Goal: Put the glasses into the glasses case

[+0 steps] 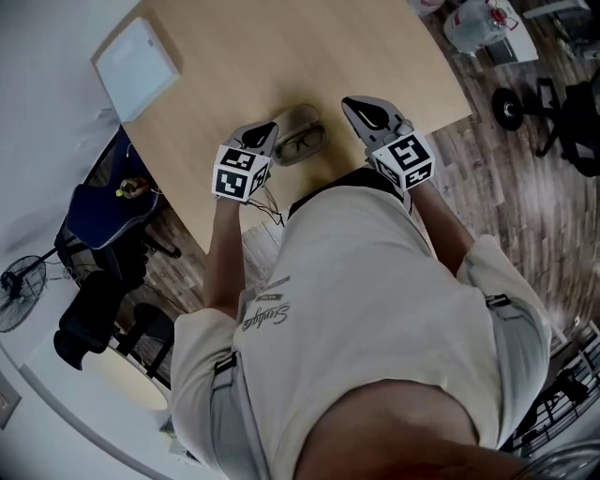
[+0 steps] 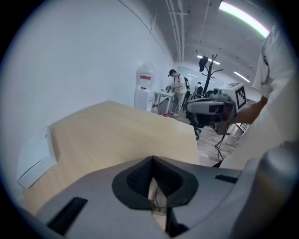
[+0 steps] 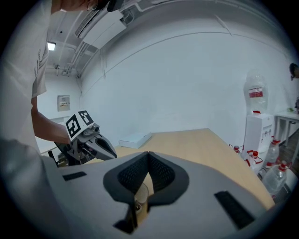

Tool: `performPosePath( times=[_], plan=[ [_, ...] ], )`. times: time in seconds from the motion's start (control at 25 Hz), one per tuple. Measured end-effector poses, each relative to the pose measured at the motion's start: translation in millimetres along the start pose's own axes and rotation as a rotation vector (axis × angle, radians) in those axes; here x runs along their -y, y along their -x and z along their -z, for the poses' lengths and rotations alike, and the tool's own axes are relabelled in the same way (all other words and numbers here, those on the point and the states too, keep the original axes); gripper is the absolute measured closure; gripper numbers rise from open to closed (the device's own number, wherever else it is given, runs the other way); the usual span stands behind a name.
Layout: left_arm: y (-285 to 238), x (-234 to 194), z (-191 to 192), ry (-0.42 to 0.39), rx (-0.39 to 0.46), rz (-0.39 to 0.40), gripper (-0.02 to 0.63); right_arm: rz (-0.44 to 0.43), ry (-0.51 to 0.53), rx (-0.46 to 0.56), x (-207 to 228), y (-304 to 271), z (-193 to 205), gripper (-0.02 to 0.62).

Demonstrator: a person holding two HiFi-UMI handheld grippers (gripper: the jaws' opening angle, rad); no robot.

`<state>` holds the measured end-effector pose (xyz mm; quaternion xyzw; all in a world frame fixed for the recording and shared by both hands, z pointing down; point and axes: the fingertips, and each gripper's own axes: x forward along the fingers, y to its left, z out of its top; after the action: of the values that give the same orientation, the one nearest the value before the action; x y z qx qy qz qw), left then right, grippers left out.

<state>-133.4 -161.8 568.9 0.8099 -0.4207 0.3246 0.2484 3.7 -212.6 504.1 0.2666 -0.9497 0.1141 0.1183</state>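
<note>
Pale wood table (image 1: 375, 56) over plank floor (image 1: 506, 187), white wall to one side. By the table's near edge: glasses (image 1: 302, 147), long axis roughly along that edge, lying on the near side of the glasses case (image 1: 298, 120); touching or overlapping, cannot tell which. Facing direction not readable. Left of case: left gripper (image 1: 271, 126), tongs pressed together, nothing pinched. Right of case: right gripper (image 1: 346, 101), tongs likewise together, empty. Far beyond case, leftward: flat white box (image 1: 138, 66). Beyond case, rightward, off the table: water bottle (image 1: 473, 23).
</note>
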Motion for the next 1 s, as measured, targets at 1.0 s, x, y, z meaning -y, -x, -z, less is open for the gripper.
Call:
performPosePath(
  times=[1.0],
  plan=[
    [157.7,-57.8,-108.1,0.163,0.556,-0.315,0.592,-0.084,0.18,0.164,-51.6,-23.1,-151.9,0.6]
  ],
)
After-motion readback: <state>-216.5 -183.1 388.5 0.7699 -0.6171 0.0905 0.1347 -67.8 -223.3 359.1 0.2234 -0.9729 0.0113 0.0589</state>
